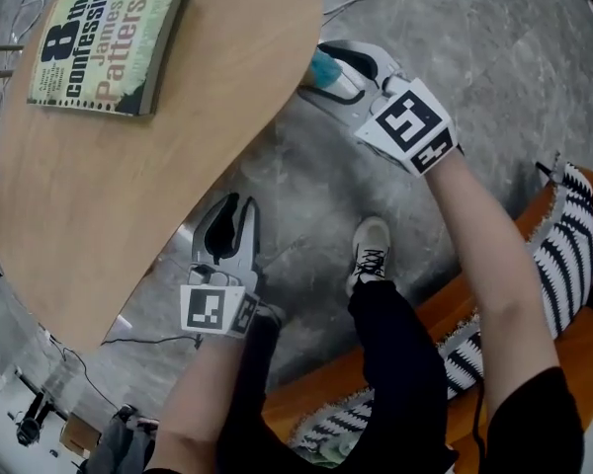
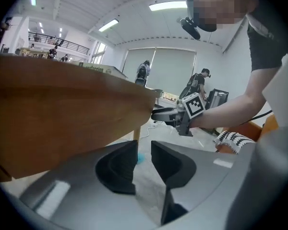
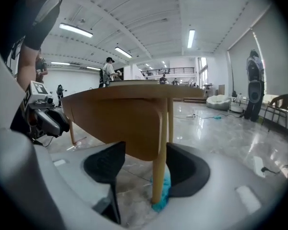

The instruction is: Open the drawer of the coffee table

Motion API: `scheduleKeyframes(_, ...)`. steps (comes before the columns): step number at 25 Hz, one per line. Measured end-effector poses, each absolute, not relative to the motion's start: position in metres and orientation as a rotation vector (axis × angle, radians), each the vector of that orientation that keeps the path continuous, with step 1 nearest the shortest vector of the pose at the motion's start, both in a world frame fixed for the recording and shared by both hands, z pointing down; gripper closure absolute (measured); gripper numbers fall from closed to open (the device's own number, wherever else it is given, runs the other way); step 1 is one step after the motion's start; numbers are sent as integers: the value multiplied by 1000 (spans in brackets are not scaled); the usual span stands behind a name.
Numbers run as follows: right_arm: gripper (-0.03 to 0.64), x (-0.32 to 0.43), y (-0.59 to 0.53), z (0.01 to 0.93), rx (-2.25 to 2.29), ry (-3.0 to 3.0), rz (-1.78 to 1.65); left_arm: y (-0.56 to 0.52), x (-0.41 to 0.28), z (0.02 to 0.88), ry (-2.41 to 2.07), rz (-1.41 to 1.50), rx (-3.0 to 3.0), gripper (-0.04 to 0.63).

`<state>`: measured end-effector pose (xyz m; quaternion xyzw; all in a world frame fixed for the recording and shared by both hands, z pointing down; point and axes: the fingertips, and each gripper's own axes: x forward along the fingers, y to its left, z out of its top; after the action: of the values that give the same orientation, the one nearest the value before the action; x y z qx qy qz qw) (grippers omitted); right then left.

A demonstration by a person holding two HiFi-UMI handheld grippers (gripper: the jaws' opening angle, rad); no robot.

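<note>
**Head view.** Oval wooden desk [image 1: 109,196] fills upper left of frame, w/ a paperback book [image 1: 109,42] lying flat at its top left. Drawer hidden under the desktop from this angle. Left tongs [image 1: 235,210] at lower centre, just beside desk's near edge, jaws apart, nothing between them. Right tongs [image 1: 326,72] at upper centre, by desk's right edge, jaws spread, teal patch [image 1: 326,65] showing in the gap. Grey stone floor [image 1: 306,186] below; shoe [image 1: 369,250] at centre; orange seat w/ striped cloth [image 1: 563,235] at right.

**Left gripper view.** Left tongs [image 2: 144,157] bottom centre, jaws parted by a narrow gap, holding nothing. Desk's wooden side [image 2: 62,119] across left half; drawer front not told apart on it. Right tongs [image 2: 165,114] at mid-frame, near desk's end.

**Right gripper view.** Right tongs [image 3: 146,164] bottom centre, jaws wide, gripping nothing. Desk leg [image 3: 159,152] seen in the gap, nearer right jaw, teal patch [image 3: 164,190] at its foot. Desk side [image 3: 115,119] above. Left tongs [image 3: 50,121] at left edge.
</note>
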<state>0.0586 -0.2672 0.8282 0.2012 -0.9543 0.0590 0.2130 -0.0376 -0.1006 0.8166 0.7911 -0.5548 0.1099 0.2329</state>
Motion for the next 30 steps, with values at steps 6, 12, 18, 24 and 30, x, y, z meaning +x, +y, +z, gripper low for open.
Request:
scheduleKeyframes(6,348,38,-273,833,421,-2679,92,-106,-47,835,-1533,305,2184,497)
scheduleKeyframes(12,348,34,-272,835,345,-2666,70,-111,-51,839,-1542,294,2182,497)
scheduleKeyframes(18,359,39,-269,832,338,-2708,133,-112,-44,846,-1536,300,2176,497)
scheduleKeyframes(24,367,42,-269,831,301,-2712,130,-107,-47,858,-1552,310,2155,497)
scheduleKeyframes(30,416,47,-275,830,265,-2684,121,-96,-54,861,-1559,322,2159,497)
